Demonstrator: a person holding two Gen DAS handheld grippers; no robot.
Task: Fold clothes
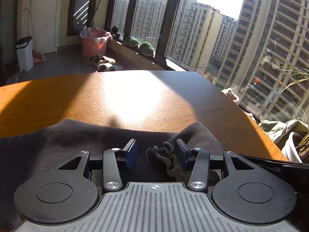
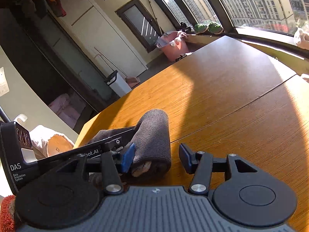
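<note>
A dark grey ribbed garment [image 1: 58,141] lies on the wooden table [image 1: 135,96], bunched under my left gripper [image 1: 156,152]. The left gripper is open, with a frayed lighter bit of cloth [image 1: 168,158] lying between its blue pads, next to the right pad. In the right wrist view the same garment [image 2: 154,139] shows as a rolled fold. My right gripper [image 2: 156,158] is open around the end of that roll, its left pad [image 2: 126,159] against the cloth. The left gripper's body [image 2: 58,154] reaches in from the left, over the garment.
A seam [image 2: 241,106] crosses the table [image 2: 231,77]. Windows run along the far side, with green slippers [image 1: 139,45] on the sill. A pink bucket [image 1: 93,44] and a white bin [image 1: 24,54] stand on the floor. A potted plant [image 1: 291,148] stands at the right.
</note>
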